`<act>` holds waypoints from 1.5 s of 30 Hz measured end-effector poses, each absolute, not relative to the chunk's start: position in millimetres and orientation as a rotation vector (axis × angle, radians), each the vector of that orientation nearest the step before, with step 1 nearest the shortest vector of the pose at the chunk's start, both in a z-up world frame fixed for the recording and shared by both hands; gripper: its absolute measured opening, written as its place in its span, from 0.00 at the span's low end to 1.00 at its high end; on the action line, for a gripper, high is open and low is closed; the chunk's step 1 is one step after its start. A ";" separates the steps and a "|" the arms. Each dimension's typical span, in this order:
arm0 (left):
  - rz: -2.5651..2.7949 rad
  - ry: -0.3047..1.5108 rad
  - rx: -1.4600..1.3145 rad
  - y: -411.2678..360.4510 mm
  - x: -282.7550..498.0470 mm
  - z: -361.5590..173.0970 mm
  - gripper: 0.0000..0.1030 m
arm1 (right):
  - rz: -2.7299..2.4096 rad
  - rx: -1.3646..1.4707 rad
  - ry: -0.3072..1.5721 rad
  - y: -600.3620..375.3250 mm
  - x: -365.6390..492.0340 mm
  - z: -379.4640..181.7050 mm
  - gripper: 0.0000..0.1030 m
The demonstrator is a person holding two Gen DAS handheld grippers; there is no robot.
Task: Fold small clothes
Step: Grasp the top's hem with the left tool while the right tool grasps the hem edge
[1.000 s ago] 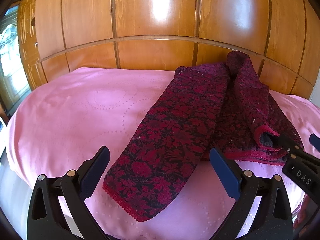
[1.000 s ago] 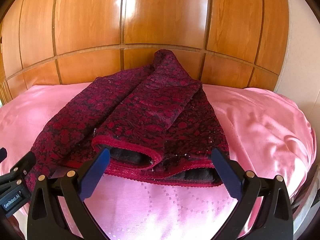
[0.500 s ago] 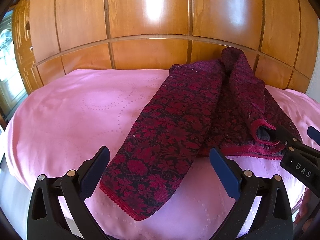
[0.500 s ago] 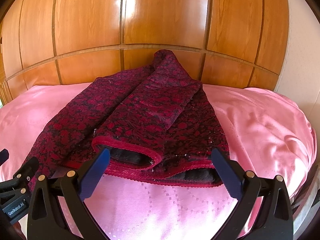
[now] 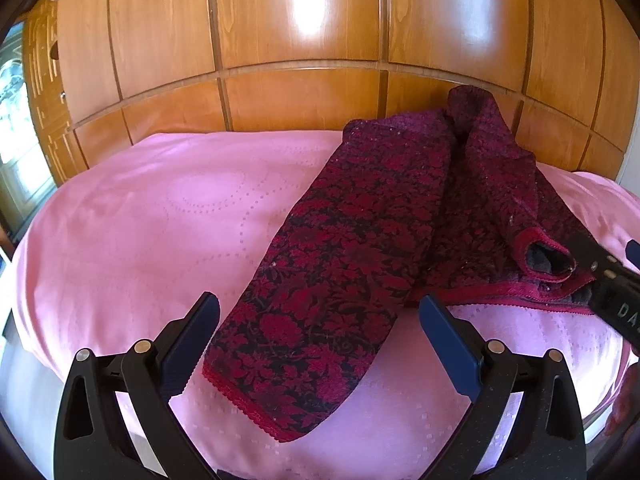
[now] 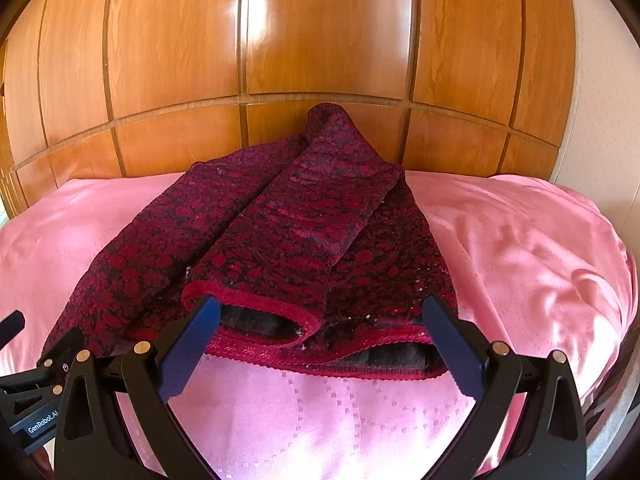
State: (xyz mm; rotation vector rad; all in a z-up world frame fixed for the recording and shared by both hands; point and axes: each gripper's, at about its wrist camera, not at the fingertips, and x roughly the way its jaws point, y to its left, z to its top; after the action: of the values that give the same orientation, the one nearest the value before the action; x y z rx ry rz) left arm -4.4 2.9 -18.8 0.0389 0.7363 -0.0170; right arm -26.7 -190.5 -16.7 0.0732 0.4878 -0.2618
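Observation:
A dark red floral garment (image 5: 360, 240) (image 6: 288, 240) lies on the pink bedspread (image 5: 140, 220) (image 6: 520, 248). Its right sleeve is folded over the body, the cuff's dark lining facing me. The left sleeve (image 5: 304, 340) stretches out toward the near edge. My left gripper (image 5: 320, 344) hangs open just above that sleeve's cuff, empty. My right gripper (image 6: 320, 344) is open and empty in front of the garment's red hem (image 6: 320, 364). The right gripper's body also shows in the left wrist view (image 5: 612, 288), and the left gripper's body (image 6: 36, 384) at the right wrist view's lower left.
Glossy wooden panelled doors (image 5: 300, 40) (image 6: 320, 40) rise right behind the bed. A window (image 5: 12, 120) is at the far left. A pale wall (image 6: 600, 100) stands at the right. The bedspread is wrinkled (image 6: 560, 280) on the right.
The left gripper has shifted slightly right and forward, so the outstretched sleeve's cuff now lies between its fingers in view. The right gripper has barely moved.

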 end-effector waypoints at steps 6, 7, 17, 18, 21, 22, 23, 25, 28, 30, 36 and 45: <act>-0.040 0.753 0.071 0.0 -2.8 -27.6 0.96 | -0.202 0.078 0.474 -193.8 -25.7 -12.0 0.97; -0.050 0.766 0.080 -1.1 -1.4 -30.4 0.96 | -0.177 0.077 0.470 -193.4 -25.9 -10.3 0.96; -0.148 0.819 0.195 -15.2 3.6 -62.4 0.67 | -0.006 -0.032 0.459 -169.6 8.7 -6.0 0.82; -0.146 0.821 0.199 -15.3 4.2 -65.2 0.65 | 0.002 -0.047 0.470 -167.7 15.8 -8.6 0.82; -0.135 0.816 0.221 -14.9 3.9 -70.1 0.52 | 0.031 -0.084 0.557 -160.6 46.1 -24.9 0.68; -0.134 0.807 0.235 -14.3 2.9 -71.6 0.48 | 0.036 -0.100 0.594 -159.1 54.2 -30.8 0.62; -0.131 0.805 0.243 -13.6 2.4 -72.2 0.36 | 0.054 -0.124 0.641 -156.0 62.0 -36.4 0.44; -0.142 0.789 0.237 -6.2 1.2 -67.3 0.21 | 0.046 -0.125 0.631 -161.6 60.7 -33.0 0.20; -0.181 0.777 0.179 6.1 2.5 -50.5 0.10 | 0.033 -0.091 0.581 -185.6 47.7 -12.6 0.14; -0.192 0.762 0.138 13.1 4.7 -37.3 0.09 | -0.001 -0.048 0.534 -214.1 38.4 8.5 0.13; -0.153 0.689 -0.098 70.0 46.8 21.4 0.08 | -0.285 0.012 0.433 -334.9 35.8 55.0 0.12; 0.126 0.680 -0.160 150.1 183.1 54.3 0.07 | -0.707 0.155 0.539 -517.8 84.0 50.8 0.11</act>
State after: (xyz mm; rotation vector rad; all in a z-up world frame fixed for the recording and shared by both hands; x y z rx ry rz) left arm 183.1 150.1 54.3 -0.1605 0.6800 0.1256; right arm 84.0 -517.8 50.8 0.1545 0.5392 -0.7073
